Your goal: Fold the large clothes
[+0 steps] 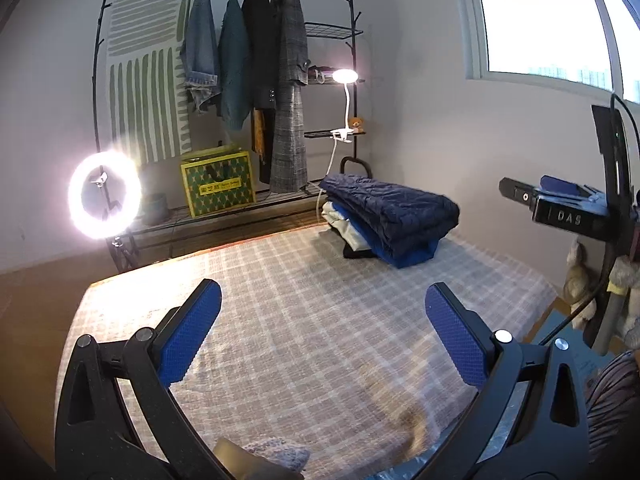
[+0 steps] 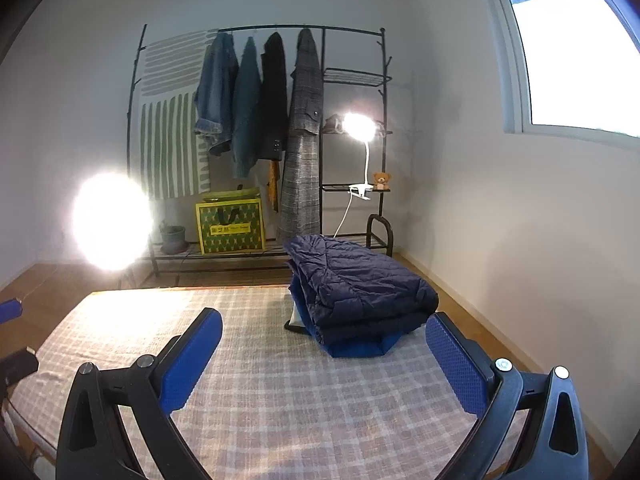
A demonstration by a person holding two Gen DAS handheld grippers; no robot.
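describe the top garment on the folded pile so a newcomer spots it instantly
Start at the plaid-covered bed; at its far right end sits a stack of folded clothes. The topmost piece is the dark navy quilted puffer jacket, matte and crinkled, unlike the brighter blue garment beneath it.

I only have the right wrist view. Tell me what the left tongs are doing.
Observer: The left tongs are open with nothing between them, above the plaid bed cover.
Operator: Check off the bed's right side.
Observer: A pale plush toy sits beside that edge, near the wall.
Operator: Report anything at the near edge that needs folding.
Observer: A pale knitted piece shows at the near edge, low between the left tongs' arms. I cannot tell what garment it is.
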